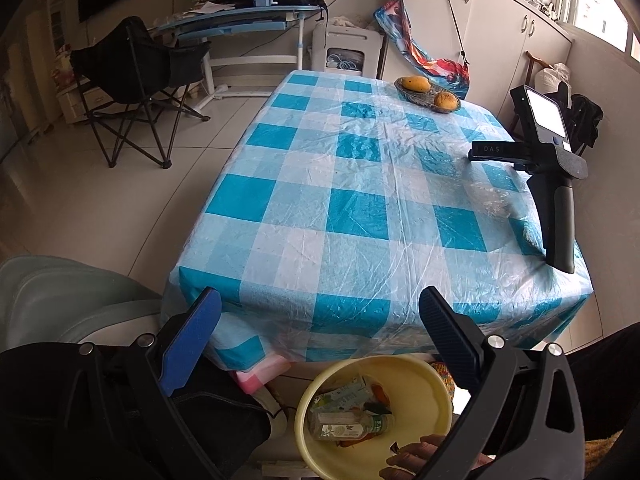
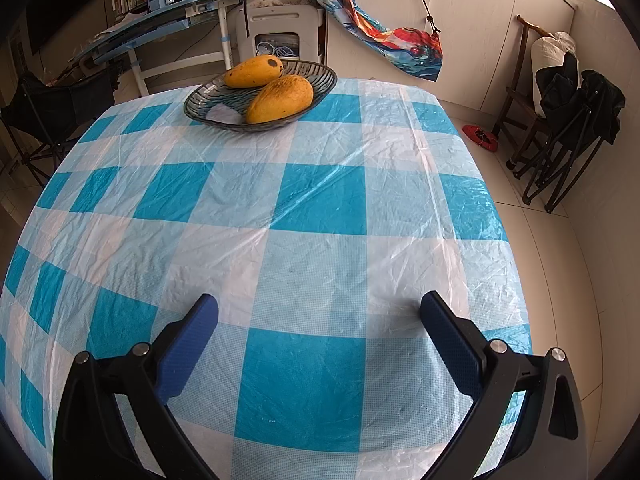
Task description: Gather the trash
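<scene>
A yellow basin (image 1: 426,380) sits below the table's near edge. It holds a green-white carton (image 1: 342,394), a clear bottle (image 1: 352,426) and an orange wrapper (image 1: 380,394). A person's hand (image 1: 416,456) rests at the basin's front rim. My left gripper (image 1: 320,300) hangs open and empty above the basin, level with the edge of the blue-checked table (image 1: 360,208). My right gripper (image 2: 320,304) is open over the table (image 2: 312,208) with nothing between its fingers. In the left wrist view the right gripper (image 1: 476,153) stands at the table's right side.
At the far end of the table a glass dish (image 2: 320,76) holds two mangoes (image 2: 280,98). A black folding chair (image 1: 132,80) and a desk (image 1: 240,24) stand beyond on the left. Folded chairs (image 2: 568,128) lean by the right wall. A pale chair (image 1: 68,300) is near left.
</scene>
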A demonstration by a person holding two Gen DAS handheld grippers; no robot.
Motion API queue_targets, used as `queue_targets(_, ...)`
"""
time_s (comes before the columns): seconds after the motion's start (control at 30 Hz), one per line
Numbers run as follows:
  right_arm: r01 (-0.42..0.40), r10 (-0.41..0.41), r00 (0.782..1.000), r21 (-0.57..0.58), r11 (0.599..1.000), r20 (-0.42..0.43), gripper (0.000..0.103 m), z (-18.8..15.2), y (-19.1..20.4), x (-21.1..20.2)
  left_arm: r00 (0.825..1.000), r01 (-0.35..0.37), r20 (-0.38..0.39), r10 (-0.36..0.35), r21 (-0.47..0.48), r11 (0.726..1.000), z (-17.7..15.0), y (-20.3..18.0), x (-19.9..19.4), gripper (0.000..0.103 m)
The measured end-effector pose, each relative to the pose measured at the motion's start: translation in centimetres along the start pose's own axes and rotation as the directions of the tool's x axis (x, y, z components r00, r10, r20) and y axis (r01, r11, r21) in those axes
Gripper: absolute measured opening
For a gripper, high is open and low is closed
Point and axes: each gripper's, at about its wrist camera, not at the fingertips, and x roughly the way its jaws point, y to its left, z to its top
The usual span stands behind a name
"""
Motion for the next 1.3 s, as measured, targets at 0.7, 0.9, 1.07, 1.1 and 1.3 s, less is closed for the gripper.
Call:
queue_targets(0.7,0.000,0.000,1.000,0.000,1.000,0.000,0.096,0.0,0.0,0.0,0.999,0.019,-0.041,-0.019,-0.010,1.000,-0.1,0.1,0.9,0.096)
queue_targets(0.9,0.000,0.000,1.000,0.000,1.000,0.000,0.096,0.0,0.0,0.0,0.999,0.026,-0.039,-0.026,-0.009,1.000,-0.1,0.0,0.8,0.096)
queue_targets(1.07,0.000,0.000,1.000,0.000,1.000,0.000,0.096,0.0,0.0,0.0,0.999,0.027,-0.027,-0.027,-0.007,1.000,-0.2,0.0,0.4,0.096)
queue_targets(1.1,0.000,0.000,1.000,0.000,1.000,0.000,0.096,0.0,0.0,0.0,0.999,0.026,-0.023,-0.026,-0.005,1.000,-0.3,0.0,0.3,0.096)
queue_targets(1.3,0.000,0.000,1.000,0.000,1.000,0.000,0.096,0.0,0.0,0.0,1.000,0.021,0.001,-0.021,0.012,1.000,-0.5,-0.3,-0.4,0.096)
